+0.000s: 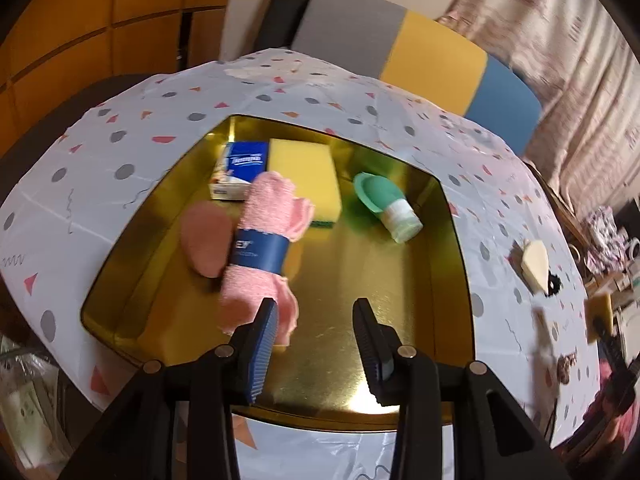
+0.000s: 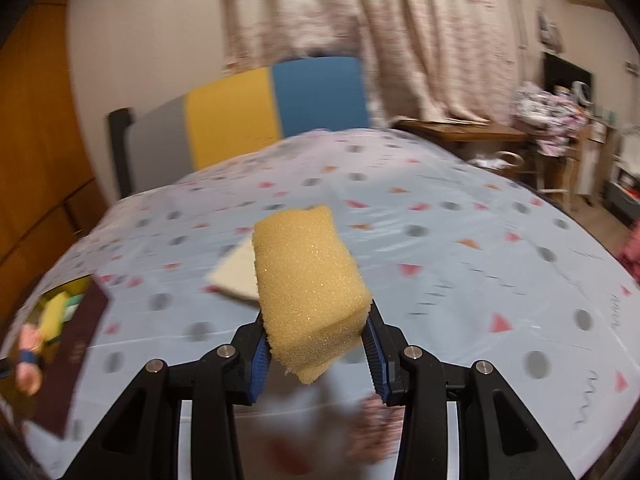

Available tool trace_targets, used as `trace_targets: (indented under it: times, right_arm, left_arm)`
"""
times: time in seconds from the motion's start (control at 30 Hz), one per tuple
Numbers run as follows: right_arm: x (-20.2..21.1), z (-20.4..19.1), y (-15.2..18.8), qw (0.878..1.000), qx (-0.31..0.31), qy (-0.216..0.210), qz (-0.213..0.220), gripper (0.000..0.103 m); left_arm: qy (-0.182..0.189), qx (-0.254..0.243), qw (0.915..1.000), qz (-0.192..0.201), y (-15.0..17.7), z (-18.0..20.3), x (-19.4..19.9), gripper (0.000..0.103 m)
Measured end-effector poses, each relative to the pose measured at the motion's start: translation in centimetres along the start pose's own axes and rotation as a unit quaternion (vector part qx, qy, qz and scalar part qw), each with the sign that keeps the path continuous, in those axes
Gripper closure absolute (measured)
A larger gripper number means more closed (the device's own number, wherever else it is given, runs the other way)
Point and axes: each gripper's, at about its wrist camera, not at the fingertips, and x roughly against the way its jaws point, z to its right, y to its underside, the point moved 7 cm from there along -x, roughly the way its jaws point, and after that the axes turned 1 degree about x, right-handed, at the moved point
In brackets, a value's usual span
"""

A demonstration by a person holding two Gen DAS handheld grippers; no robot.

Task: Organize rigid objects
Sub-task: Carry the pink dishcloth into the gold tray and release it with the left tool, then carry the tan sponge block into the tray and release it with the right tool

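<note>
My left gripper (image 1: 316,312) is open and empty above the near part of a gold tray (image 1: 452,240). In the tray lie a rolled pink towel (image 1: 264,240) with a blue band, a brown oval pad (image 1: 204,240), a blue tissue box (image 1: 240,172), a yellow sponge (image 1: 304,176) and a green travel bottle (image 1: 384,204). My right gripper (image 2: 316,332) is shut on a tan sponge block (image 2: 308,284) and holds it above the table; that sponge also shows in the left wrist view (image 1: 600,312). A cream wedge (image 1: 536,264) lies on the cloth right of the tray.
The table wears a pale cloth (image 2: 440,240) with dots and triangles. A grey, yellow and blue panel (image 1: 420,60) stands behind it. A dark red lid (image 2: 76,352) lies at the left in the right wrist view. Curtains and cluttered furniture (image 2: 560,120) are at the right.
</note>
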Motion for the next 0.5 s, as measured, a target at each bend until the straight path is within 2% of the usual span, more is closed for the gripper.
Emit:
trace_targets:
  times: [0.23,0.5]
  right_arm:
    - [0.3,-10.6,0.7,0.993,0.032,-0.108,-0.028,0.061]
    - [0.4,-24.1,3.4,0.965,0.059,-0.239,-0.093,0.061]
  left_arm:
    - [0.023,-0.02,0.9994,0.019,-0.2,0.3,0.9,0.063]
    - [0.006,-0.004,0.9986,0.052,-1.1,-2.6,2.4,0.062]
